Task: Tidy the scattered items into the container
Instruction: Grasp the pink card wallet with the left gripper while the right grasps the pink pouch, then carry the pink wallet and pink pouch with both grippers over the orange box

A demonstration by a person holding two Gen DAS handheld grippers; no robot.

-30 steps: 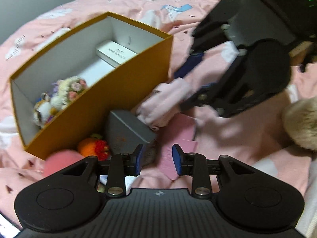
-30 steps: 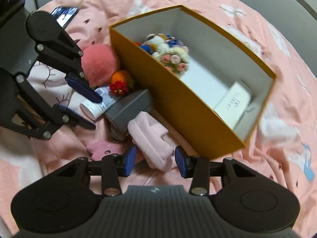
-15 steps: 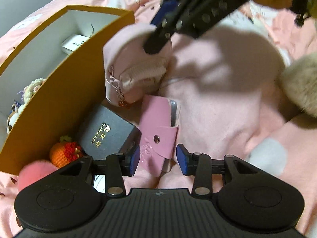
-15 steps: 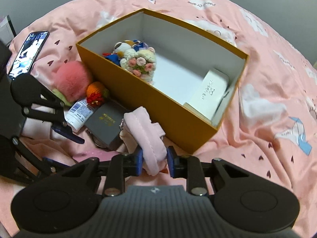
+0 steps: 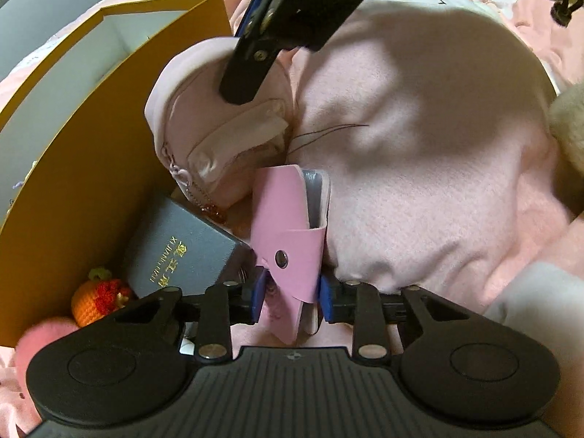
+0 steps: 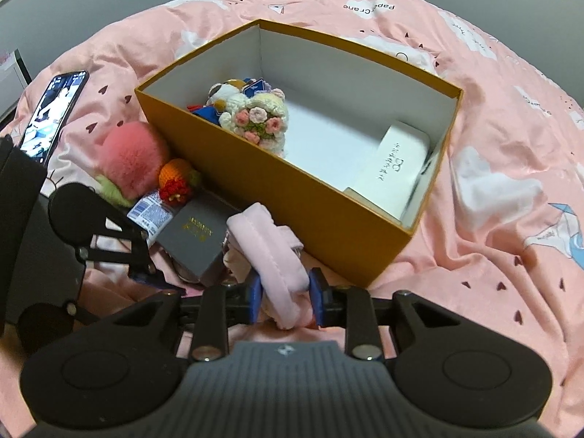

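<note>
Fingers of the left gripper (image 5: pixel 290 301) are closing on a pink card wallet (image 5: pixel 292 252), whose lower end sits between the blue pads; contact looks made on both sides, but only at the wallet's bottom edge. The right gripper (image 6: pixel 284 301) is clamped on a pale pink zip pouch (image 6: pixel 272 255), though its jaws are easing apart slightly with the pouch between them. Both items are outside the orange box (image 6: pixel 328 226), just beside its near wall, above the pink bed cover (image 6: pixel 511 248).

The main risk, I judge, is the shallow hold on the wallet: it is slick and its flap is snapped over loose card sleeves, so it could pivot or slide out on the lift. The pouch is soft and may sag or slip if the right jaws open further before it is over the box. The two grippers also work close together, so their arms could knock as both swing to the opening. A grey book-like case (image 6: pixel 193 241), a crochet orange fruit (image 6: pixel 177 179) and a pink fluffy ball (image 6: pixel 133 160) lie against the box wall and could be dragged along.
</note>
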